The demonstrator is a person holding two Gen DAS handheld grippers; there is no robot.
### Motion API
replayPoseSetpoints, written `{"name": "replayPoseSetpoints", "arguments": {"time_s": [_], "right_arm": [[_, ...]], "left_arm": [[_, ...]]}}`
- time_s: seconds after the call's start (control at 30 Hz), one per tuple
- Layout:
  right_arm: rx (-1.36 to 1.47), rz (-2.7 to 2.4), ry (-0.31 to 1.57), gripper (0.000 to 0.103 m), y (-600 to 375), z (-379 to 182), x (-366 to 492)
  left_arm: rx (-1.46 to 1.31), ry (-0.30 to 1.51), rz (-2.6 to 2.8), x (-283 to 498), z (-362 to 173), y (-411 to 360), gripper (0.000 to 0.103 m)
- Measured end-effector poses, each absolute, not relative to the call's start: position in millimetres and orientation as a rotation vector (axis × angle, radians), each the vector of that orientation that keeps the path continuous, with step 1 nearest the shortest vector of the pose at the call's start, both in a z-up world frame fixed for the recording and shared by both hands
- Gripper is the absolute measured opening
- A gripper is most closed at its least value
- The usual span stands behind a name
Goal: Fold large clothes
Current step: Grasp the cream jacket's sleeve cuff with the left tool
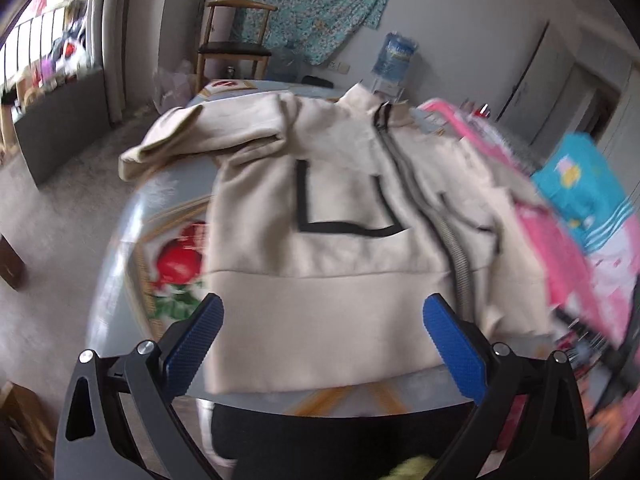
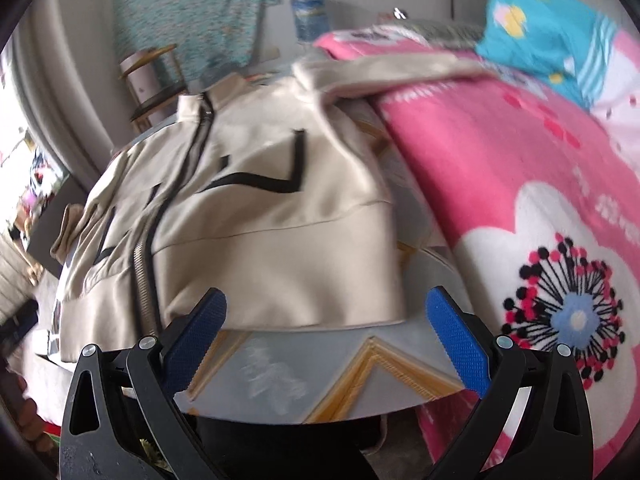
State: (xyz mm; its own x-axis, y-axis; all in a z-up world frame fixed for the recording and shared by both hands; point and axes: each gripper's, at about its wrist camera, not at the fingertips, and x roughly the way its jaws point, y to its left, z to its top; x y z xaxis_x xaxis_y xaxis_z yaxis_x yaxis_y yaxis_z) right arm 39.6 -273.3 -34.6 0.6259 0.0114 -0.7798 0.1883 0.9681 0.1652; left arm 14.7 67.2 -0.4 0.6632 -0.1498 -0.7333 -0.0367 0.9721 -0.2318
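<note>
A beige zip-up jacket (image 1: 320,208) with black pocket trim lies face up on a glass-topped table (image 1: 132,240), hem toward me. One sleeve (image 1: 192,136) is folded across the far left corner. My left gripper (image 1: 322,320) hovers open over the left part of the hem, nothing between its blue pads. In the right wrist view the same jacket (image 2: 280,220) spreads over the table (image 2: 320,372), its other sleeve (image 2: 380,68) lying onto the pink blanket. My right gripper (image 2: 326,316) stands open just in front of the hem's right part, holding nothing.
A pink flowered blanket (image 2: 500,160) and a turquoise cloth (image 2: 552,36) lie to the right of the table. A wooden chair (image 1: 232,44) and a water bottle (image 1: 394,60) stand at the far wall. Carpeted floor (image 1: 60,208) lies to the left.
</note>
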Motion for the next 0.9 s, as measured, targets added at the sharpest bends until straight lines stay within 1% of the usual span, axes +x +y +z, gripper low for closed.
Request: {"name": "replayPoseSetpoints", "arguments": {"time_s": [0.1, 0.2, 0.3, 0.33, 0.37, 0.4, 0.43, 0.47, 0.5, 0.53, 0.57, 0.6, 0.63, 0.67, 0.7, 0.73, 0.83, 0.9], "right_arm": [[0.328, -0.042, 0.92, 0.097, -289, -45, 50], [0.386, -0.003, 0.927, 0.093, -296, -50, 60], [0.399, -0.015, 0.938, 0.085, -299, -55, 68], [0.397, -0.025, 0.948, 0.08, -299, -58, 72], [0.394, -0.031, 0.958, 0.077, -298, -61, 74], [0.381, -0.037, 0.964, 0.075, -297, -62, 76], [0.364, -0.04, 0.965, 0.072, -296, -62, 76], [0.349, -0.04, 0.964, 0.064, -295, -62, 76], [0.334, -0.043, 0.966, 0.061, -294, -62, 76], [0.319, -0.049, 0.971, 0.057, -293, -61, 77], [0.292, -0.063, 0.977, 0.054, -291, -61, 76], [0.276, -0.073, 0.979, 0.046, -291, -61, 76], [0.26, -0.084, 0.981, 0.038, -291, -61, 75], [0.251, -0.092, 0.983, 0.035, -292, -61, 74], [0.255, -0.1, 0.982, 0.027, -295, -62, 74], [0.258, -0.105, 0.981, 0.021, -297, -63, 74], [0.265, -0.098, 0.971, 0.018, -299, -63, 78], [0.239, -0.088, 0.967, 0.017, -294, -64, 81]], "left_arm": [[-0.231, 0.861, -0.009, 15, -12, 86, 0.098], [-0.22, 0.891, 0.04, 18, -25, 103, 0.098], [-0.203, 0.916, 0.051, 24, -35, 111, 0.098], [-0.206, 0.927, 0.044, 26, -39, 113, 0.095], [-0.209, 0.932, 0.04, 27, -41, 114, 0.091], [-0.213, 0.943, 0.036, 29, -44, 115, 0.091], [-0.214, 0.947, 0.034, 31, -45, 115, 0.087], [-0.216, 0.95, 0.033, 33, -48, 116, 0.083], [-0.222, 0.954, 0.034, 35, -49, 117, 0.08], [-0.215, 0.944, 0.037, 35, -48, 115, 0.075], [-0.213, 0.942, 0.027, 36, -48, 114, 0.065], [-0.213, 0.944, 0.017, 38, -48, 113, 0.061], [-0.214, 0.944, 0.012, 39, -47, 111, 0.054], [-0.215, 0.946, 0.002, 41, -47, 110, 0.048], [-0.221, 0.951, -0.012, 44, -48, 109, 0.044], [-0.226, 0.954, -0.017, 46, -48, 107, 0.04], [-0.226, 0.95, -0.009, 50, -48, 105, 0.038], [-0.217, 0.948, 0.005, 52, -48, 104, 0.033]]}}
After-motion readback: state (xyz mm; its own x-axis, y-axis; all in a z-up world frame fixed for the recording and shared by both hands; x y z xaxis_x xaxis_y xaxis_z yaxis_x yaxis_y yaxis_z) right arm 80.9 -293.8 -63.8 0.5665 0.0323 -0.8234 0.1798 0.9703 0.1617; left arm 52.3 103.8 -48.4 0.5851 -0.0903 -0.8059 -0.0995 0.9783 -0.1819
